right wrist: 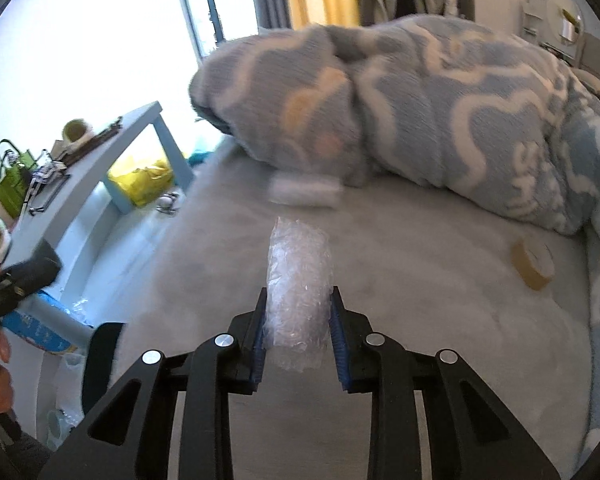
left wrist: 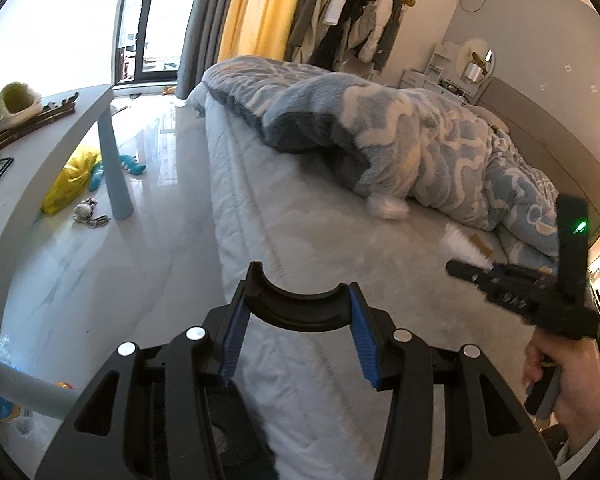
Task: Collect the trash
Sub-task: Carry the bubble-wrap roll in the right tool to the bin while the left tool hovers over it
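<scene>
My right gripper [right wrist: 298,300] is shut on a crumpled wad of clear plastic wrap [right wrist: 298,280], lifted a little above the grey bed sheet [right wrist: 420,320]. The left wrist view shows that gripper [left wrist: 466,272] at the right, in a person's hand, with the plastic a white blur at its tip. My left gripper [left wrist: 302,280] hangs over the bed's near edge, its blue pads against a black round-rimmed object [left wrist: 300,312]; what it is I cannot tell. A white crumpled piece [right wrist: 304,192] lies at the blanket's edge. A brown tape roll [right wrist: 532,264] lies on the sheet to the right.
A blue-and-white fleece blanket [right wrist: 440,112] is heaped across the far side of the bed. A pale blue table [left wrist: 40,148] with slippers and clutter stands left of the bed. Under it on the floor lie a yellow bag [left wrist: 70,180] and small toys.
</scene>
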Tool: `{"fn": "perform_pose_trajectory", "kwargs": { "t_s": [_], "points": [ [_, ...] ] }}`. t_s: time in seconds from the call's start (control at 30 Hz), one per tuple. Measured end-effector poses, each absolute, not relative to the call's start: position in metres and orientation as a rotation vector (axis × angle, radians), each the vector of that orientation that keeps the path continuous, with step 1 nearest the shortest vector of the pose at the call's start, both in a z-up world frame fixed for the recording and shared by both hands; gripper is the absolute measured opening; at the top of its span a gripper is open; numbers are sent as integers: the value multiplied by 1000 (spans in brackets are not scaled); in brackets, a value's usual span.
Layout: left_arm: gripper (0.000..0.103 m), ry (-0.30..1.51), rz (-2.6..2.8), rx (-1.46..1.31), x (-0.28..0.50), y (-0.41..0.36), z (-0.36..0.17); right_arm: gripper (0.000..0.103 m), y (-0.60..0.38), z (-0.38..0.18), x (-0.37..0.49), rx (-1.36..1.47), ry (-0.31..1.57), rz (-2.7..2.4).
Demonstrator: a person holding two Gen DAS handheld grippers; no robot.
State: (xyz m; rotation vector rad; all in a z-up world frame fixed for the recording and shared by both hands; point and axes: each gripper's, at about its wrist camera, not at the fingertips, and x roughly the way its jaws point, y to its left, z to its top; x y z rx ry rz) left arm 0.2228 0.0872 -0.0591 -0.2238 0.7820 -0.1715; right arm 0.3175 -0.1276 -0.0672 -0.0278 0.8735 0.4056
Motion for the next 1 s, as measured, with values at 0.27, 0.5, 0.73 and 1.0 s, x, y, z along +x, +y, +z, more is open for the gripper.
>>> {"fn": "perform_pose_trajectory", "kwargs": {
  "t_s": [0.27, 0.5, 0.73, 1.0],
  "points": [
    [51, 853, -128, -216, 215, 115, -80, 28, -75, -42, 306, -53, 831, 504],
    [51, 922, -95, -215, 206, 136, -103, 28, -39, -33, 299, -68, 829, 562],
    [51, 1009, -56, -240, 200, 159, -132, 28, -6, -25, 283, -107, 818, 620],
    [51, 1213, -57, -219, 190, 173, -178, 28, 40, -32, 269, -163, 843, 695]
  ]
}}
